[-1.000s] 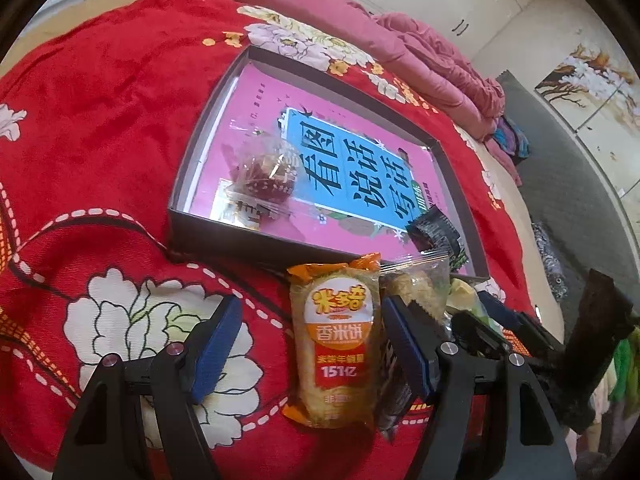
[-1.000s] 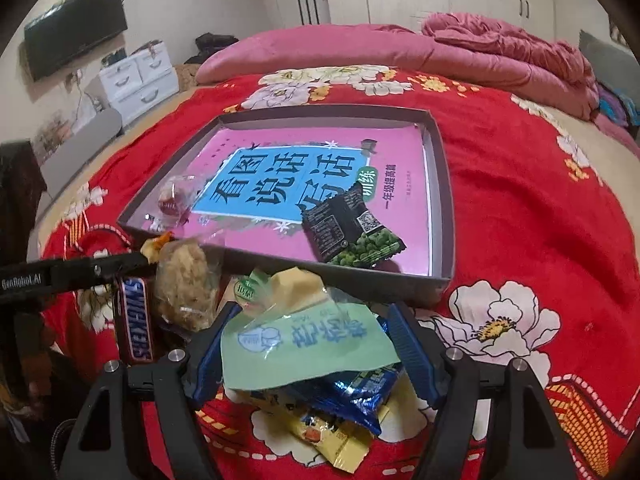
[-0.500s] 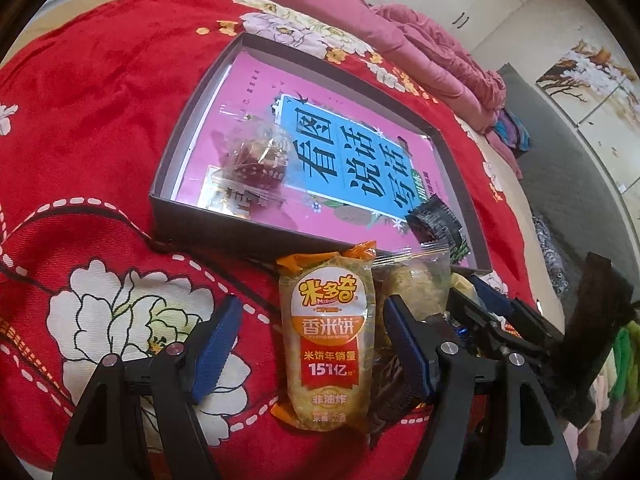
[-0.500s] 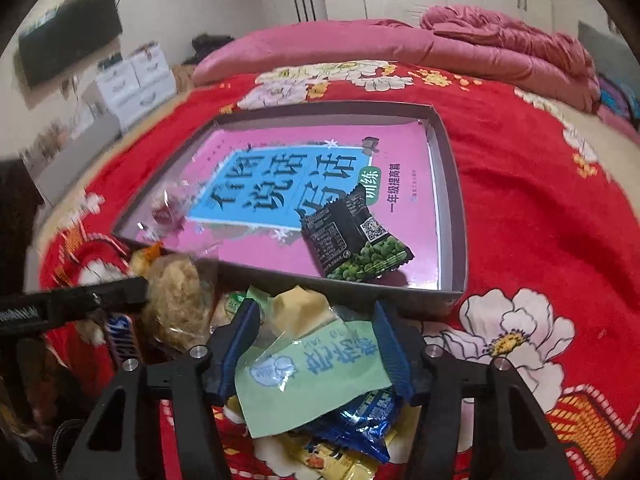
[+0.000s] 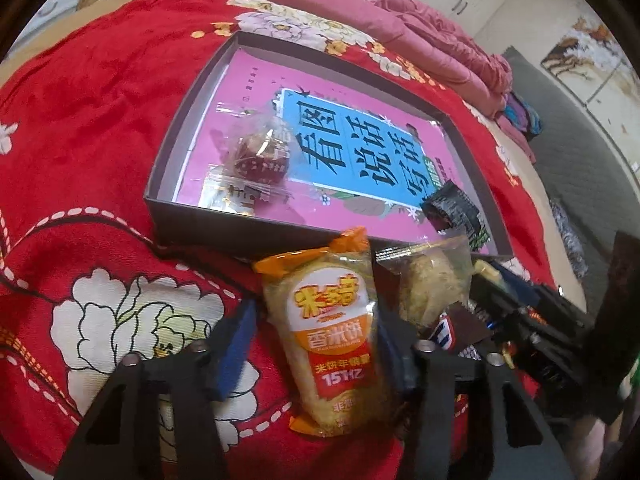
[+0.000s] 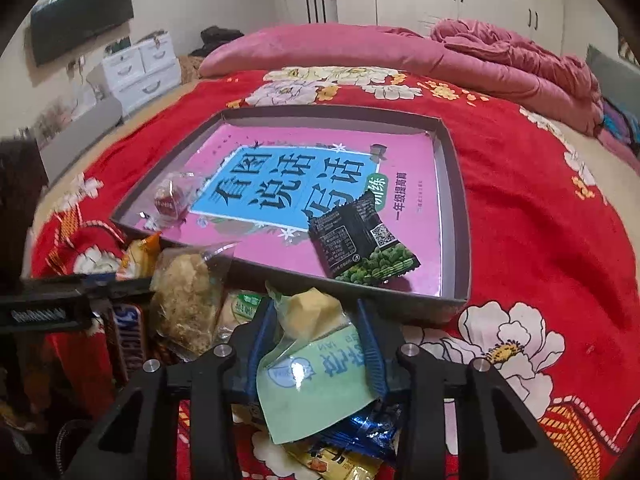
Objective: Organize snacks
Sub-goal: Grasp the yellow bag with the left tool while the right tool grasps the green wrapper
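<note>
Nearest the left camera, the left gripper had just been closing its two blue fingers and they stood against the sides of one rice cracker packet, orange at both ends with a clear middle and a red band of print, lying on the red bedspread. The right gripper had likewise been closing, and its fingers pinched one pale green sachet with a yellowish lump showing through its clear top. Under that sachet lay one blue wrapper and one yellow packet. Beside them sat one clear bag of crumbly beige cake and one Snickers bar. Just beyond the pile stood one shallow dark box lined with a pink booklet bearing a blue title panel; it held two snacks, one black pea packet near the front and one clear-wrapped red sweet at the left. Farthest away lay one rumpled pink quilt.
</note>
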